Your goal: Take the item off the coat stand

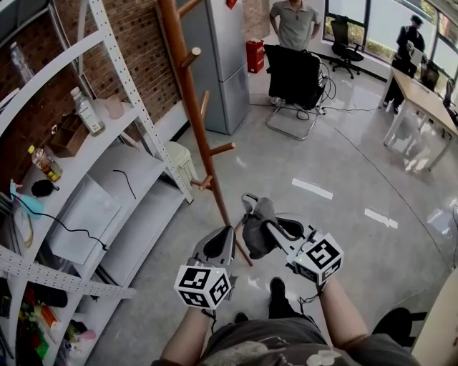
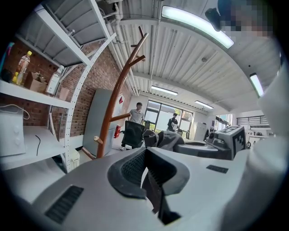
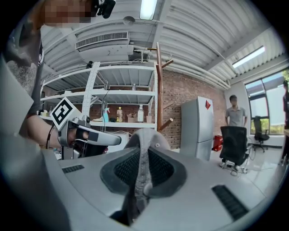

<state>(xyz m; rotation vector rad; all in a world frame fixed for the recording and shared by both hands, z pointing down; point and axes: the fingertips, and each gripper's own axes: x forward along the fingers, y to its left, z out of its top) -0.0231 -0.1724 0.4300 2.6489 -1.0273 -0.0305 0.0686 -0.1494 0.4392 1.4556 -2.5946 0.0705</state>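
Note:
The brown wooden coat stand [image 1: 192, 93] rises from the floor just ahead of me, and its pegs are bare. A grey fabric item [image 1: 256, 223] with a strap hangs clear of the stand, to the right of its base. My right gripper [image 1: 270, 230] is shut on this item, and the right gripper view shows grey fabric [image 3: 145, 149] pinched between the jaws. To the left, my left gripper [image 1: 219, 241] hangs close beside the stand's base with its jaws together and nothing between them. From the left gripper view the item [image 2: 170, 139] and the coat stand [image 2: 118, 94] lie ahead.
White metal shelving [image 1: 136, 107] with bottles and boxes runs along the brick wall at left. A white bin [image 1: 179, 159] and a grey cabinet [image 1: 222, 57] stand behind the coat stand. Farther off are a black office chair [image 1: 293, 75], a standing person [image 1: 295, 21] and a desk [image 1: 429, 100].

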